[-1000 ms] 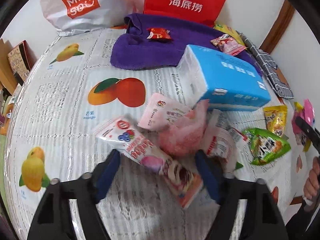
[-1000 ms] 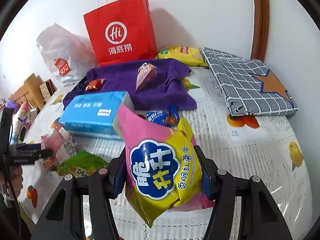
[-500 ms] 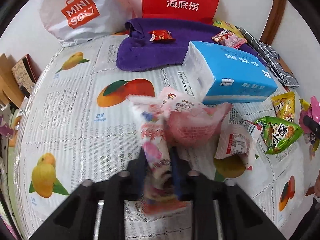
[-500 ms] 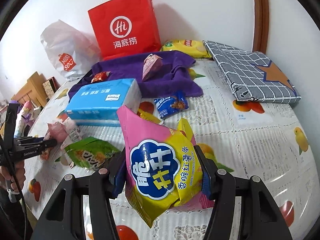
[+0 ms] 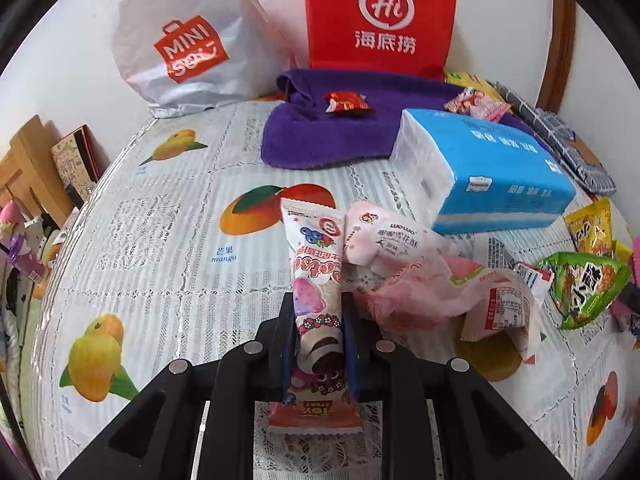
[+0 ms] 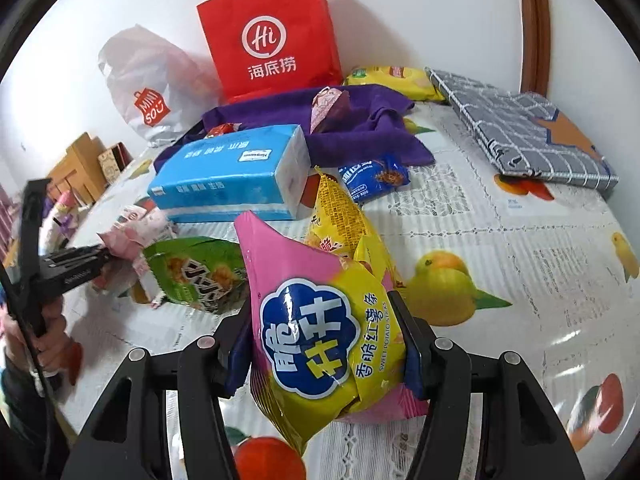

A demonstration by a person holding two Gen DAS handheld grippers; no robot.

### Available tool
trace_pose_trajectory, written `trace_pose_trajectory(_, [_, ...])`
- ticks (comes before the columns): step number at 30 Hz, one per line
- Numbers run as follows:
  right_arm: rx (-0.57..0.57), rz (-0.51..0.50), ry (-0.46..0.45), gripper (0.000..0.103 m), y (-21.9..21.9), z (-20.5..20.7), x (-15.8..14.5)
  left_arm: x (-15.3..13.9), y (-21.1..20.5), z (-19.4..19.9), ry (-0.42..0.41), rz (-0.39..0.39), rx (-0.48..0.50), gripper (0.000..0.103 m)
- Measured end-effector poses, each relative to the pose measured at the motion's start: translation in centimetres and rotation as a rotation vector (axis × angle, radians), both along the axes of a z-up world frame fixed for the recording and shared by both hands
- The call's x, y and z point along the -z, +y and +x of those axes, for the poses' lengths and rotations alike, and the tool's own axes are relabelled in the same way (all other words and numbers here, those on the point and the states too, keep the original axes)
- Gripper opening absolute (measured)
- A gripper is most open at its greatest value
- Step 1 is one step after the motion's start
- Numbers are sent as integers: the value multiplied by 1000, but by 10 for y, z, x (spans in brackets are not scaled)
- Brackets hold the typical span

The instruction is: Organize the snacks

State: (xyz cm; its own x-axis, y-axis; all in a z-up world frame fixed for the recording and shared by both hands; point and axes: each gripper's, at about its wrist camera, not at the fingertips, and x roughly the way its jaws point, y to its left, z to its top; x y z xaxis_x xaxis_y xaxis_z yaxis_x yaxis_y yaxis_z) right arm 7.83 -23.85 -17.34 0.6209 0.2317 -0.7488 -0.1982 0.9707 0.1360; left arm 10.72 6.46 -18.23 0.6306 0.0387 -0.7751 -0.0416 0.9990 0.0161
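Note:
A long white-and-pink snack bar (image 5: 316,264) stands lengthwise between the fingers of my left gripper (image 5: 318,308), which is shut on its lower half. Beside it on the fruit-print tablecloth (image 5: 160,240) lies a heap of pink packets (image 5: 400,240). My right gripper (image 6: 320,320) is shut on a pink-and-yellow sweet potato chip bag (image 6: 316,332), held above the table. Close behind that bag stands a yellow packet (image 6: 340,216). In the right wrist view, the left gripper (image 6: 106,254) and the hand holding it (image 6: 44,320) show at the left edge.
A blue tissue pack (image 5: 492,176) lies mid-table in front of a purple towel (image 5: 320,136). A red paper bag (image 5: 380,12) and a white plastic bag (image 5: 184,40) stand against the wall. A green snack bag (image 5: 584,288), blue packet (image 6: 372,176) and grey checked cloth (image 6: 520,128) lie right.
My left gripper's jaws closed from wide open onto the snack bar, which turned from lying slantwise to lengthwise between them. The right gripper moved forward and down with its bag.

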Motion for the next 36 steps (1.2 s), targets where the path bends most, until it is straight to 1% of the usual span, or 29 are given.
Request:
trace_pose_trajectory(3, [17,-39,-49,60,6,0,2,0,0,-1,-8,-7,-14,21])
trace_pose_trajectory(7, [21,-52,-74,60,9,2,5,1,3,-1,-9,-26,-16,21])
trace_pose_trajectory(11, [25,-37,-71,60,7,4,8,1,2,-1,-9,-30,-12,20])
trace_pose_trajectory(18, [26,26,-51,61,0,6,10,1,2,-1,-9,-23,-13,20])
trace_pose_trajectory(25, [26,14,-35,63,1,5,11,1,0,-1,-9,-23,-14,20])
trace_pose_trajectory(28, [18,23,-17,67,-1,2,10,1,1,-1,-9,-24,-14,20])
trace_pose_trajectory(32, [20,40,-5,67,-5,-2,9,1,1,-1,-9,-25,-16,20])
trace_pose_trajectory(34, [18,30,-8,61,-4,-5,9,1,0,-1,-9,-23,-16,20])
trace_pose_trajectory(36, [8,23,-20,60,-3,-8,7,1,1,-1,-7,-19,-15,19])
